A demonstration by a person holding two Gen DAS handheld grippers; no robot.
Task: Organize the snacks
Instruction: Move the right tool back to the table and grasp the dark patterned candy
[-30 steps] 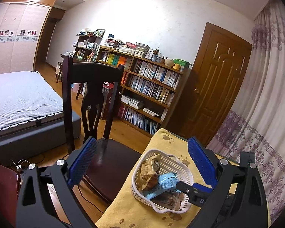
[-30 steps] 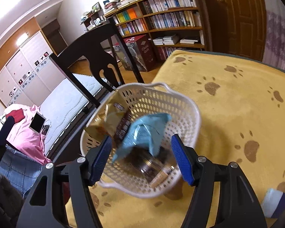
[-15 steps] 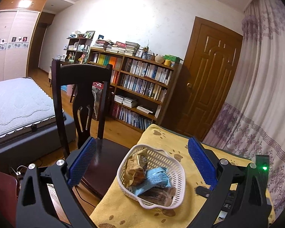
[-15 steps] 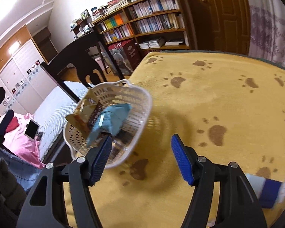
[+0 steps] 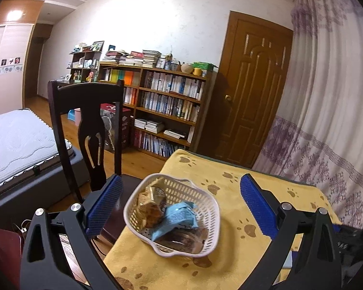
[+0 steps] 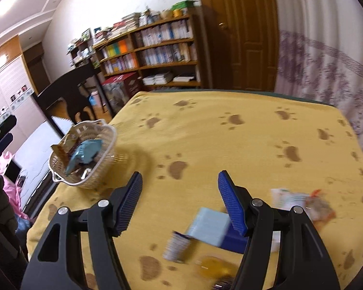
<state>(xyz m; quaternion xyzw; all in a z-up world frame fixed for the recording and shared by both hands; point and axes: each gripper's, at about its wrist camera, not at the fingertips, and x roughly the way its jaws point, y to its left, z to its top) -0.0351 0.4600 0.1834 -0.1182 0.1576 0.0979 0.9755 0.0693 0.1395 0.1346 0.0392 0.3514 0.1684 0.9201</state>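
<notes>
Now my right gripper (image 6: 180, 201) hangs open and empty over the loose packets (image 6: 207, 226), ready to feed the basket (image 6: 84, 154).

No legible text anywhere (snack wrappers (image 5: 179, 220) and book spines (image 5: 167, 89) too blurred).

The basket (image 6: 83, 155) sits on the table (image 6: 230, 145) near its corner, ahead and left of my right gripper (image 6: 180, 203). Snack packets (image 5: 171, 217) lie in the basket. Right of the basket, close under my right fingers, loose packets (image 6: 208, 226) lie on the table. Behind the basket stands a chair (image 5: 87, 130).
</notes>
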